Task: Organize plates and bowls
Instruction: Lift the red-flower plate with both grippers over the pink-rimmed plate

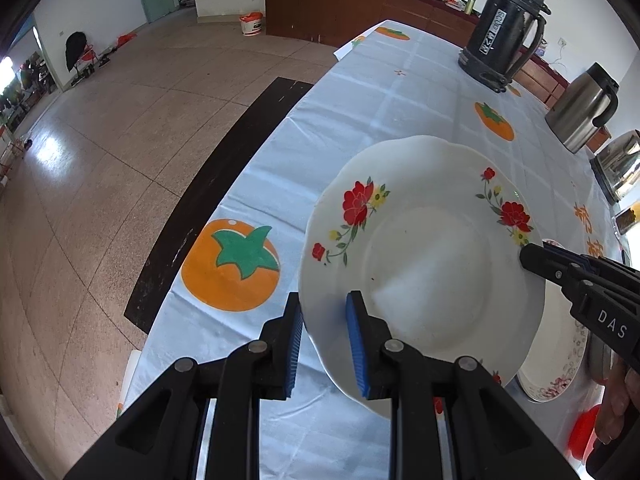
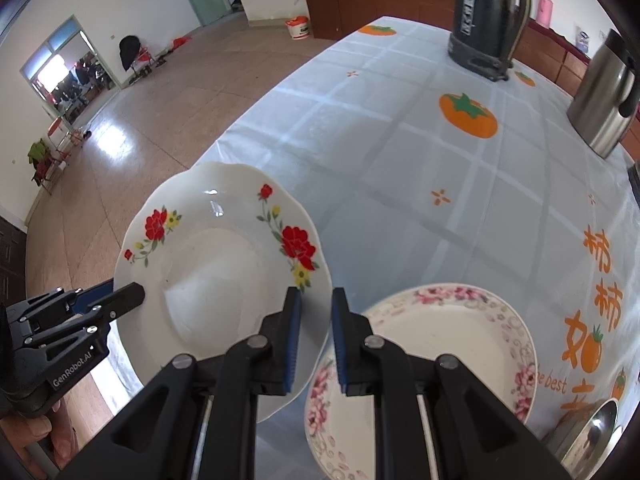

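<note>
A white scalloped plate with red flowers point(image 1: 432, 264) is held tilted above the table. My left gripper point(image 1: 326, 344) has its jaws on either side of the plate's near left rim. My right gripper point(image 2: 316, 336) straddles the plate's right rim point(image 2: 224, 272); the rim edge sits between its blue pads. The right gripper's tip also shows at the plate's right edge in the left wrist view point(image 1: 536, 258). A second plate with pink flowers point(image 2: 432, 364) lies on the table below and right of the first; it also shows in the left wrist view point(image 1: 560, 372).
The table carries a white persimmon-print cloth point(image 2: 400, 152). A black kettle point(image 1: 508, 24) and a steel jug point(image 1: 584, 108) stand at the far right, with a steel pot lid point(image 1: 620, 164) nearby. A red object point(image 1: 582, 432) lies at the near right. A dark bench point(image 1: 224, 184) runs along the table's left.
</note>
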`<state>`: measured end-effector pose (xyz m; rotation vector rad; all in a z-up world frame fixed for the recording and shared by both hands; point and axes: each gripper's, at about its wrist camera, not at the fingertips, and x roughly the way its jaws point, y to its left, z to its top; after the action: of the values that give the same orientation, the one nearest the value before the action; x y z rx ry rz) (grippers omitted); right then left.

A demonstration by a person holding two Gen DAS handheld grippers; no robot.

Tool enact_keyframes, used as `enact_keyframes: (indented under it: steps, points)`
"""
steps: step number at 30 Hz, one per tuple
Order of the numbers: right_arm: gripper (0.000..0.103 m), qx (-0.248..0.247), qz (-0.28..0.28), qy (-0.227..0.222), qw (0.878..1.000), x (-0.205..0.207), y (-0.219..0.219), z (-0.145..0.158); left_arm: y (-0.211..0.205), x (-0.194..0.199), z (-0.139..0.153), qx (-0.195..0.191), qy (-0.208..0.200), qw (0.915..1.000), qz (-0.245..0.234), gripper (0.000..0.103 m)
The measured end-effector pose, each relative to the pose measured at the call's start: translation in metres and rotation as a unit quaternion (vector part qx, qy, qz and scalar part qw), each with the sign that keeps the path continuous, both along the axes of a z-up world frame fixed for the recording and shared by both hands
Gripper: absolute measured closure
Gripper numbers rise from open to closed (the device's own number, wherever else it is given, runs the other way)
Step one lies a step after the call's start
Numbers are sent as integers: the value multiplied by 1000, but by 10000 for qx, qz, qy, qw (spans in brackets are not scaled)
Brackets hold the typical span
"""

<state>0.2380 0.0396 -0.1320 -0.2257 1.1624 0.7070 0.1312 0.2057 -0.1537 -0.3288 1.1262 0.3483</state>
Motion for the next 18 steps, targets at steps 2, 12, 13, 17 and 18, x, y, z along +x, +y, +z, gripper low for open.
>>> enact_keyframes:
  steps: [2, 12, 13, 17, 18]
  points:
    - [88, 23, -57, -13, 10000, 0, -5, 2, -5, 2, 3, 26, -18, 10000, -69, 78]
    - [88, 59, -380, -43, 9993, 2, -40, 8, -33, 12, 10, 81, -61, 9991, -412, 78]
    - [88, 62, -409, -39, 9991, 3, -43, 7, -35, 14, 11, 84, -60, 9990, -445, 78]
    - [88, 67, -545, -55, 9985, 5, -58, 9, -48, 18, 12, 81, -69, 9983, -579, 78]
    - [88, 68, -570, -57, 9983, 5, -61, 9, -51, 19, 12, 83, -71, 9980, -616, 78]
